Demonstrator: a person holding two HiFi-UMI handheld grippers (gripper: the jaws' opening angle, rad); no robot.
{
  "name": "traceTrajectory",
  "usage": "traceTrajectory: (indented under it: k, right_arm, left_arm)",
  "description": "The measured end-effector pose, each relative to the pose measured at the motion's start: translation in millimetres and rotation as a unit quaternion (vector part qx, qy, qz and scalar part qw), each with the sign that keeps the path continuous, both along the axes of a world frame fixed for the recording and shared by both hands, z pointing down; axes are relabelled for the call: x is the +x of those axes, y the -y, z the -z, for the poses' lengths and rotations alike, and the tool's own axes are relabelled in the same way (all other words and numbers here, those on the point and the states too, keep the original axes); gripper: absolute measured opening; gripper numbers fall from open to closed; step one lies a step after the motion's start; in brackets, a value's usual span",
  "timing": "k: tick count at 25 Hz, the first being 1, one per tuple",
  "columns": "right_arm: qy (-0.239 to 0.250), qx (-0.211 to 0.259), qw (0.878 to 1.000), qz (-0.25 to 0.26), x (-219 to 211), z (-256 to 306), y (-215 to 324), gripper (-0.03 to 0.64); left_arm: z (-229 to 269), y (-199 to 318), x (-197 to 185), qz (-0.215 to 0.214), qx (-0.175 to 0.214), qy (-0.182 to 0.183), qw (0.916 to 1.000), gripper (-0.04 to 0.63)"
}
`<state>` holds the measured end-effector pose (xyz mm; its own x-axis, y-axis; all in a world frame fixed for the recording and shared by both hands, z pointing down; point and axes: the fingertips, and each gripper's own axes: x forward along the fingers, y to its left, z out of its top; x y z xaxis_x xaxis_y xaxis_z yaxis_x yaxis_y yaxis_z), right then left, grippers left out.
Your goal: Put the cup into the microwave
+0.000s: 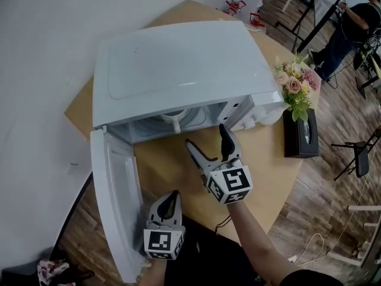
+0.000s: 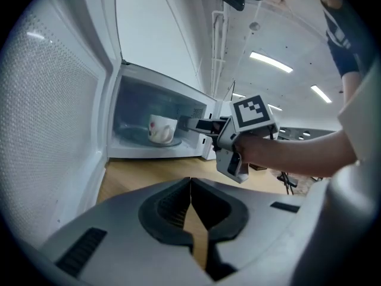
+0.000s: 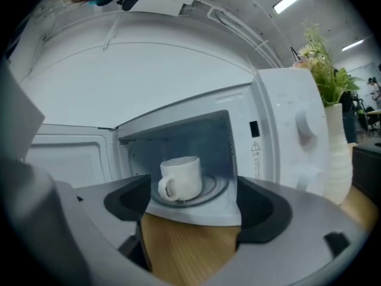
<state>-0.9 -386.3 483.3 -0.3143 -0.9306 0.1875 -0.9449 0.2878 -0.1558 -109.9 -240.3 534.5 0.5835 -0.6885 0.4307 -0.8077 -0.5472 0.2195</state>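
Note:
A white cup (image 3: pixel 183 178) stands upright on the glass turntable (image 3: pixel 211 190) inside the open white microwave (image 1: pixel 178 70), its handle to the left in the right gripper view. The same cup (image 2: pixel 162 128) shows through the opening in the left gripper view, and its rim (image 1: pixel 172 117) peeks out in the head view. My right gripper (image 1: pixel 209 145) is open and empty, just in front of the microwave mouth. My left gripper (image 1: pixel 171 199) is shut with nothing in it, held low near the table's front edge beside the door (image 1: pixel 116 201).
The microwave door swings open to the left. A vase of flowers (image 1: pixel 296 87) and a black tissue box (image 1: pixel 299 134) stand right of the microwave on the round wooden table (image 1: pixel 172 162). A person (image 1: pixel 351 28) stands at the far right.

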Motion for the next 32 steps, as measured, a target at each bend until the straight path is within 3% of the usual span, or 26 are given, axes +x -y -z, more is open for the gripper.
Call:
traceTrajectory:
  k: [20, 32]
  right_arm:
    - [0.035, -0.054, 0.998, -0.027, 43, 18, -92, 0.414]
    - [0.06, -0.056, 0.992, -0.097, 81, 50, -148, 0.406]
  left_arm:
    - [32, -11, 45, -0.053, 0.008, -0.006, 0.9986, 0.006]
    - [74, -18, 66, -0.071, 0.015, -0.043, 0.9964, 0.006]
